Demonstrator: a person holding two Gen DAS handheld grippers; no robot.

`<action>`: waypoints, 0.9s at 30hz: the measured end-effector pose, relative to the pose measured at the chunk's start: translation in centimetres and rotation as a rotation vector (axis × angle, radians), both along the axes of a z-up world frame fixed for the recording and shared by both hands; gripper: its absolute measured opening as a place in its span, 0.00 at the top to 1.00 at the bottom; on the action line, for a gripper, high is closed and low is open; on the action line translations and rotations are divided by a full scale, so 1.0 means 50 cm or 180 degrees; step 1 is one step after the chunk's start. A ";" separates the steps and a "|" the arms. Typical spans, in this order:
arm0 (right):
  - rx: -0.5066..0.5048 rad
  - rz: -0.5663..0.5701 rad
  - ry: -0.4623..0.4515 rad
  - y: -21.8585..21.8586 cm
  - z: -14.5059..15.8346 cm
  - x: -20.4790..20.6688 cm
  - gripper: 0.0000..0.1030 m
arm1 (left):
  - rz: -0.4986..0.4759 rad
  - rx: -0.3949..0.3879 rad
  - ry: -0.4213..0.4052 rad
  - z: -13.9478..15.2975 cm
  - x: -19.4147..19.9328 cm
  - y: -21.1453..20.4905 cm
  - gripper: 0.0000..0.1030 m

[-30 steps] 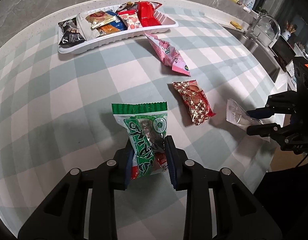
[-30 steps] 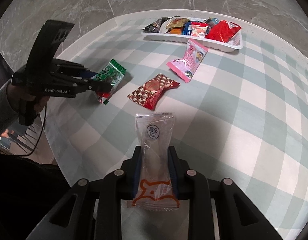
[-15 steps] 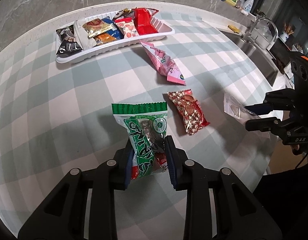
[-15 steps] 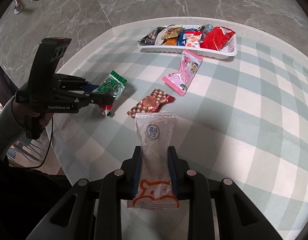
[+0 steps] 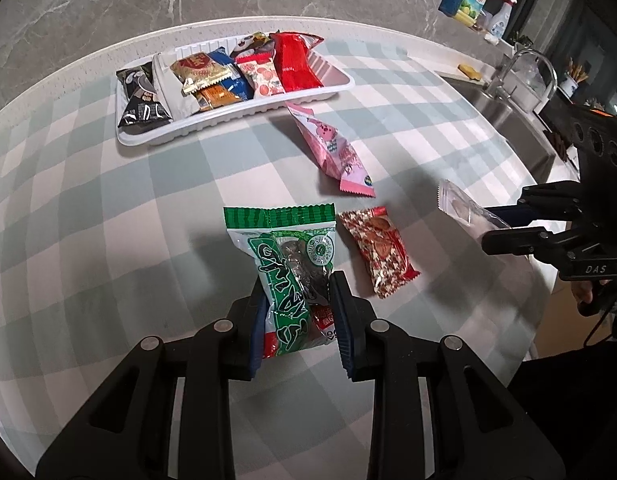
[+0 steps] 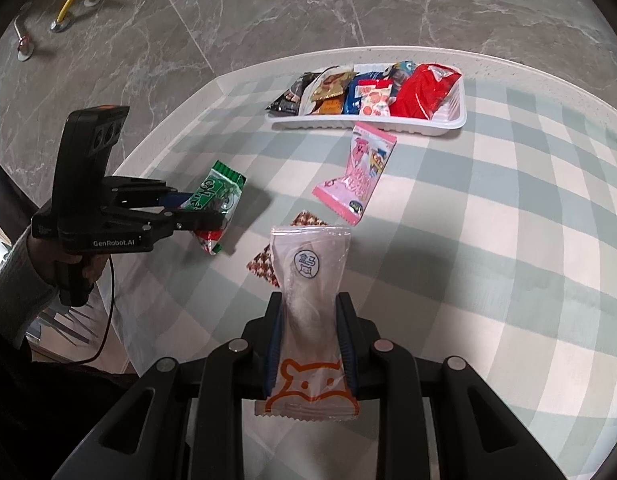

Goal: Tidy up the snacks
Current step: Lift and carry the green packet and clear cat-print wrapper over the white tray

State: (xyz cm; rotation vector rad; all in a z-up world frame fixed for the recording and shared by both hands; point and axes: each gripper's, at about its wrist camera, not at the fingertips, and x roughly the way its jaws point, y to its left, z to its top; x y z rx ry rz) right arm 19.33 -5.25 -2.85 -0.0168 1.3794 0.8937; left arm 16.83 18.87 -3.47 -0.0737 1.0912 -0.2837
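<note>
A: Left wrist view first. The left gripper (image 5: 298, 312) is pinching a green packet (image 5: 292, 268) by its lower half, blue pads pressed on both sides, the packet held off the checked cloth (image 5: 108, 220).

B: And the other claw?

A: The right gripper (image 6: 310, 336) is clamped on a clear packet (image 6: 310, 280) with an orange animal face printed at its bottom end. It, too, is lifted clear of the cloth. In the left view it shows at about three o'clock.

B: Where is the tray?

A: The white tray (image 5: 236, 114) sits at twelve o'clock, near the far edge of the table. It holds a black packet (image 5: 142, 98), a gold one, a blue one, a strawberry-print one and a red packet (image 5: 294, 62) side by side.

B: Anything loose?

A: A pink packet (image 5: 336, 150) lies just in front of the tray, at about one o'clock. A red-and-gold packet (image 5: 382, 256) lies at about two o'clock of the green one, just beside it. From the right wrist, the clear packet partly hides it.

B: And the person?

A: A hand (image 6: 74, 266) in a grey sleeve grips the left handle at nine o'clock in the right view.
</note>
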 end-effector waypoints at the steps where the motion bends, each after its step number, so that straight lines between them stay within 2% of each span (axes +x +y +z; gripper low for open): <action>1: 0.0007 -0.0008 0.0005 0.001 0.000 0.003 0.73 | -0.0001 -0.0009 -0.0004 0.001 0.002 0.001 0.74; 27: 0.0128 -0.0156 -0.0021 0.039 -0.002 0.109 0.73 | 0.0147 -0.0123 -0.0178 0.049 0.073 0.032 0.74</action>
